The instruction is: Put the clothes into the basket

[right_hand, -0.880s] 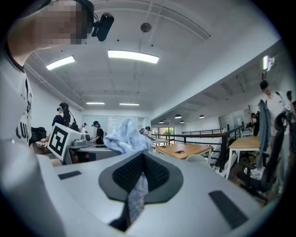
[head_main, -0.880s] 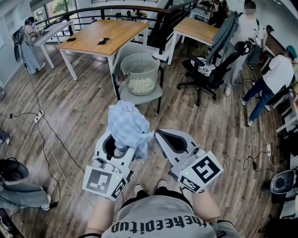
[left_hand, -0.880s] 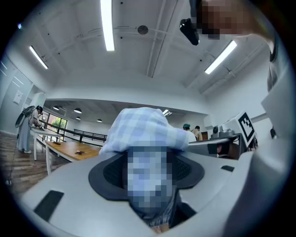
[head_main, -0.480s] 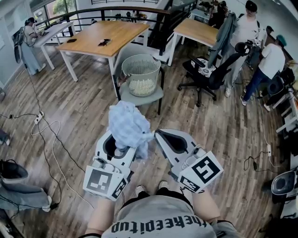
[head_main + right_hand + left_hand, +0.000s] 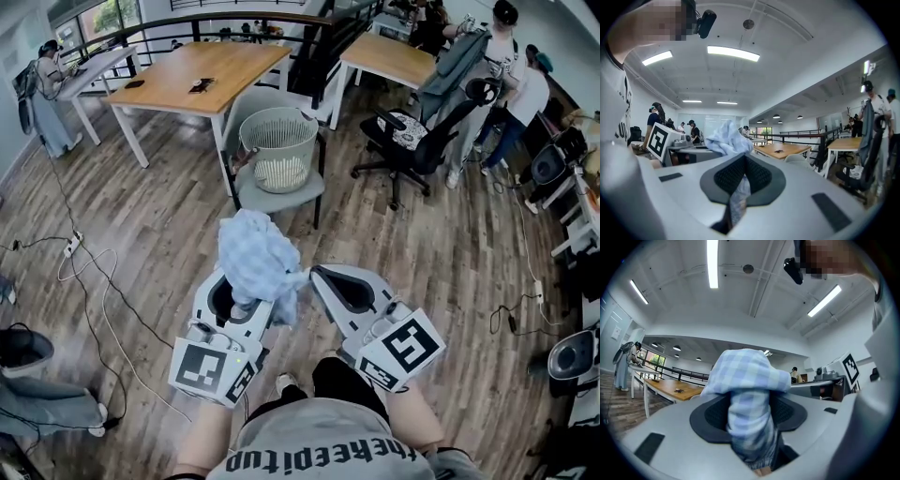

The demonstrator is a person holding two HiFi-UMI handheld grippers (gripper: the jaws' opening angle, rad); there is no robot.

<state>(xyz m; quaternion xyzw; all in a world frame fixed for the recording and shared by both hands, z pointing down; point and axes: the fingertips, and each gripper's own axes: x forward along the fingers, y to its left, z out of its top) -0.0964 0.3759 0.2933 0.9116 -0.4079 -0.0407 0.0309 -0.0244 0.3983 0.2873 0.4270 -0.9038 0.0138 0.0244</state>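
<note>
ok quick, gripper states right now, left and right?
Left gripper: closed on the bunched blue checked cloth.
Right gripper: closed, pinching a hanging edge of the same cloth.

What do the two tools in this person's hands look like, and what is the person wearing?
The left gripper and the right gripper both have smooth, rounded light grey shells, with black, finely textured pads lining their jaws. At the rear of each sits a white box printed with black square markers: the left cube and the right cube. The person wears a grey T-shirt with dark lettering.
</note>
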